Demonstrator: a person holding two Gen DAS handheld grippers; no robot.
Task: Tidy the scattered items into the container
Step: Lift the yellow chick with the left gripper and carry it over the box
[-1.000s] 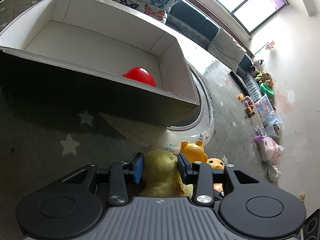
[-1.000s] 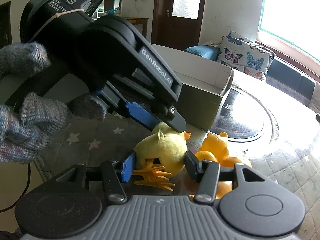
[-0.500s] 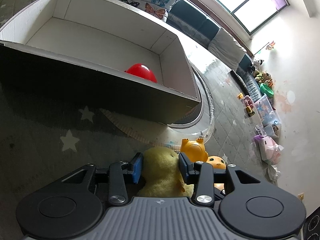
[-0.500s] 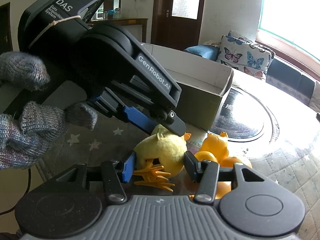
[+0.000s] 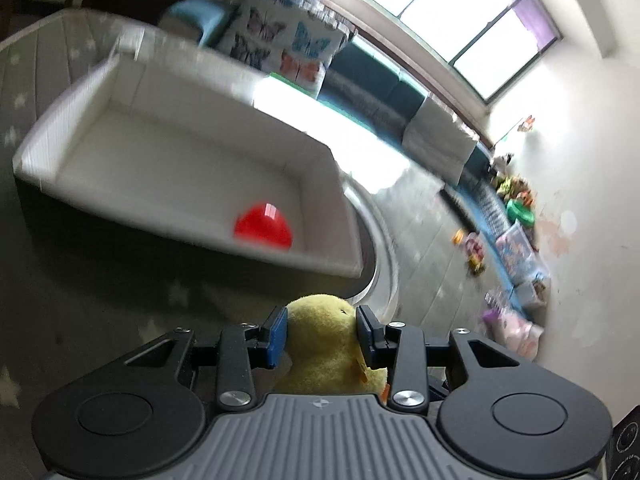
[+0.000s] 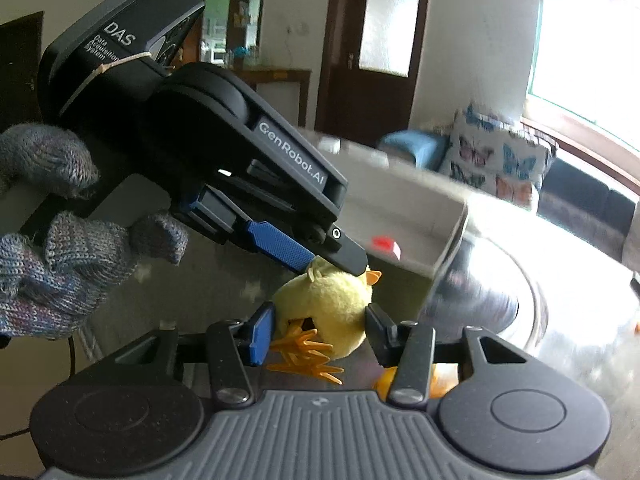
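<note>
A yellow plush duck [image 5: 324,344] sits between the pads of my left gripper [image 5: 321,330], which is shut on its head and holds it above the mat. In the right wrist view the same plush duck [image 6: 326,300] hangs from the left gripper [image 6: 320,260], orange feet down, and its body sits between the jaws of my right gripper [image 6: 318,328], which press on both sides. The white container [image 5: 132,92] lies ahead of the left gripper with a red ball [image 5: 262,230] in its near right corner. The container [image 6: 404,208] also shows beyond the duck in the right wrist view.
An orange toy [image 6: 412,380] lies partly hidden below my right gripper's right finger. A round metal plate [image 6: 500,280] lies right of the container. A grey star-patterned mat [image 5: 80,292] covers the table. A sofa with butterfly cushions [image 5: 288,40] stands behind.
Both grippers have lifted with the duck; the orange toys have dropped out of the left wrist view. The container now sits lower in view and the red ball shows more fully.
</note>
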